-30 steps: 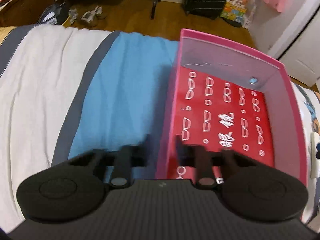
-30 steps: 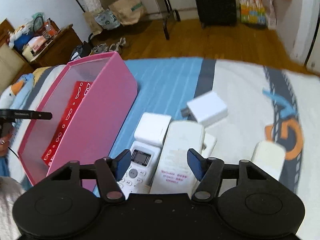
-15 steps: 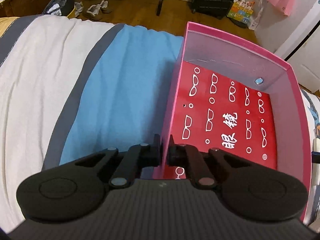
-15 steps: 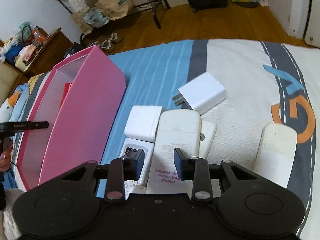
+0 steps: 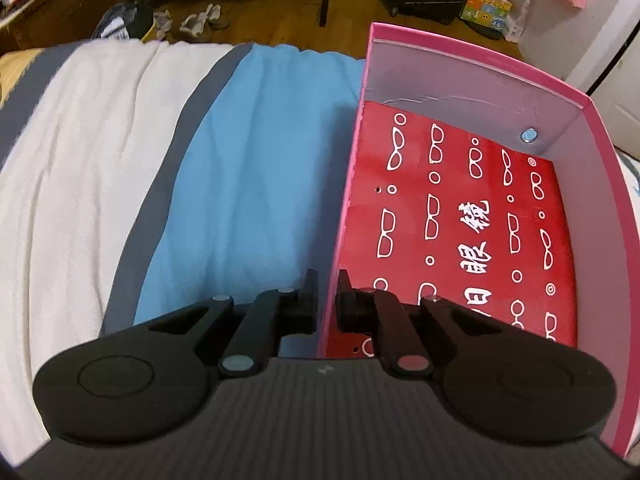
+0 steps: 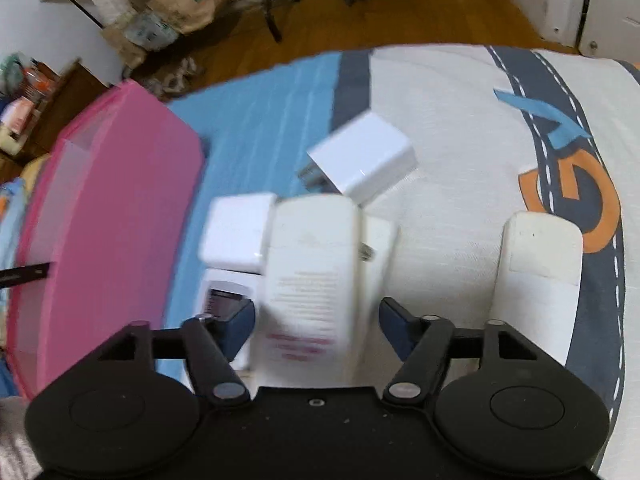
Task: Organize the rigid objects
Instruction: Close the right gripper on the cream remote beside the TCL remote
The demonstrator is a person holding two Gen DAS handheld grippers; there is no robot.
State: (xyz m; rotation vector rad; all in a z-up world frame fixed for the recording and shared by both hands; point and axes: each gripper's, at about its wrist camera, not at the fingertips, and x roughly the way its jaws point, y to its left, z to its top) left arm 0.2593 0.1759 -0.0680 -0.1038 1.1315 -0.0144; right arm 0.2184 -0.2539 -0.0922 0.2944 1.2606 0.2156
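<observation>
Remotes and chargers lie bunched on the bed (image 6: 460,128) just beside the pink box (image 6: 120,208), and that is where the action sits right now. The left tool (image 5: 328,300) is clenched on the box's near side wall, one finger outside over the blue stripe, one inside above the red glasses-print liner (image 5: 460,220); my read is that it pins the light cardboard so it won't slide or tip on the soft bedding while things go in. Over on the other side, the right tool (image 6: 316,320) has just been opening its jaws, and they now stand wide, straddling the long cream remote (image 6: 312,264) without pressing on it, so nothing is gripped yet. That remote lies on top of the heap, overlapping a grey-screened remote (image 6: 224,296) and touching a white square adapter (image 6: 240,232), so it looks like the natural first pick. A white plug charger (image 6: 364,160) sits just beyond, and another cream remote (image 6: 540,264) lies apart to the right. The box holds none of these yet.
</observation>
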